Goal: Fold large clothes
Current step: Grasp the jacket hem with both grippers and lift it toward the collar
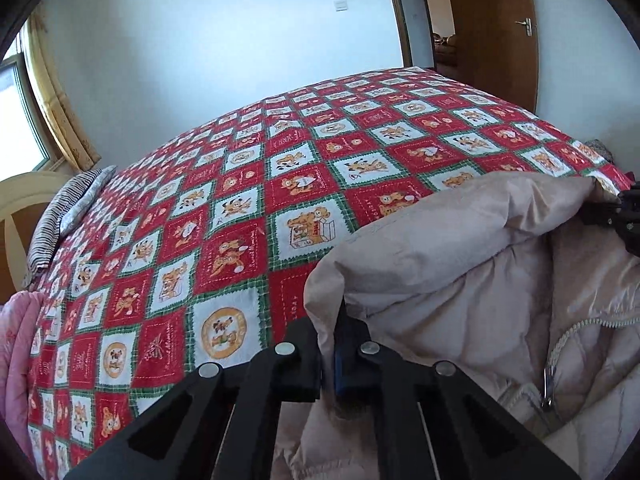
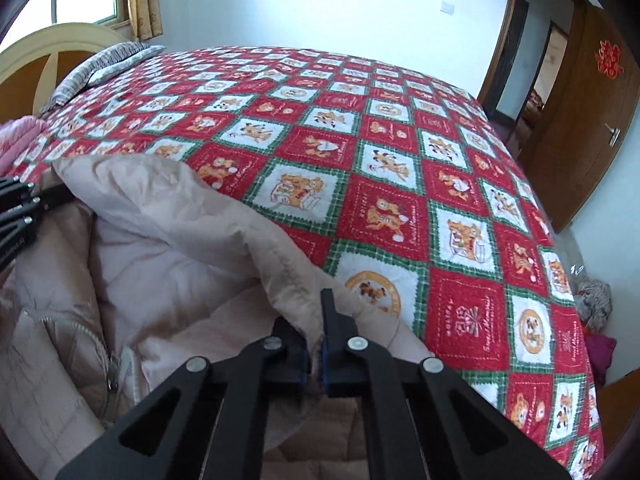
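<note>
A large beige padded coat with a zipper lies at the near edge of the bed. My left gripper is shut on a fold of the coat's edge and holds it lifted. My right gripper is shut on the coat's other edge, also lifted. The fabric stretches between the two grippers. The right gripper shows at the right edge of the left wrist view. The left gripper shows at the left edge of the right wrist view.
The bed carries a red, white and green checked quilt with cartoon bears. A striped pillow and headboard are at its head, a pink blanket beside. A wooden door stands open beyond the bed.
</note>
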`<state>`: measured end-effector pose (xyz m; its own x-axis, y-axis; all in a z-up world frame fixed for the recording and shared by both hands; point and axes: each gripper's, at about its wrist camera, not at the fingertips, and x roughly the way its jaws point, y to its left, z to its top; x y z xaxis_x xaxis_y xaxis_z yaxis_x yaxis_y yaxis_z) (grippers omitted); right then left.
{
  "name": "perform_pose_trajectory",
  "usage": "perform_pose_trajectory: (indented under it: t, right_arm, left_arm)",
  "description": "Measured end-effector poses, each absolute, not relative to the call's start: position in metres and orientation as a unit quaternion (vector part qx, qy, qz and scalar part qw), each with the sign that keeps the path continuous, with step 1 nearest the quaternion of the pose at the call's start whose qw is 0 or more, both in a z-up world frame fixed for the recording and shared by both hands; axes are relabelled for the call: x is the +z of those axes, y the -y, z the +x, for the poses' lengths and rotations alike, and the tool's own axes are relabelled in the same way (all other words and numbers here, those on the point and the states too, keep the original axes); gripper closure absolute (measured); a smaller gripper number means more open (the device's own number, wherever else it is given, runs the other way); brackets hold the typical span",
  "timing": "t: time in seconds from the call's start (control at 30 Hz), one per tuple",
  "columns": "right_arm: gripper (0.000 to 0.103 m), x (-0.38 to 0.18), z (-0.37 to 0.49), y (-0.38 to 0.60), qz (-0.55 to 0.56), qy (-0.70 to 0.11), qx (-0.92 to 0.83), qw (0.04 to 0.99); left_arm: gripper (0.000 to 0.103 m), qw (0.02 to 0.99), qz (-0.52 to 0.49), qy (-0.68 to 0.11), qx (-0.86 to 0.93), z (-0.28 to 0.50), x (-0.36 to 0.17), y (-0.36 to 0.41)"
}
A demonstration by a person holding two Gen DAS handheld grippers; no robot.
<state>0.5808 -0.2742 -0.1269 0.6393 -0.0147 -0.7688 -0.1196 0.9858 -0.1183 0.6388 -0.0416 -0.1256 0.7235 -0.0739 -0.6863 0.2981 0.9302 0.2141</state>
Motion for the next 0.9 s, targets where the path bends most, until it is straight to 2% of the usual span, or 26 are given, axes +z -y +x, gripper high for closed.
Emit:
perform_pose_trajectory:
  t: [0.63, 0.9]
  right_arm:
    - [0.100, -0.162, 0.560, 0.278, -0.100, -0.453, 0.014, 0.886]
    - [0.099, -0.167, 0.558, 0.276, -0.106, -0.470, 0.006, 0.876]
  left_arm:
    - [0.100, 0.889, 0.276, -0.353, -0.092, 0.602, -0.174, 0.047]
    - [0.100, 0.888, 0.293, -0.345, -0.085, 0.600, -0.188, 0.051]
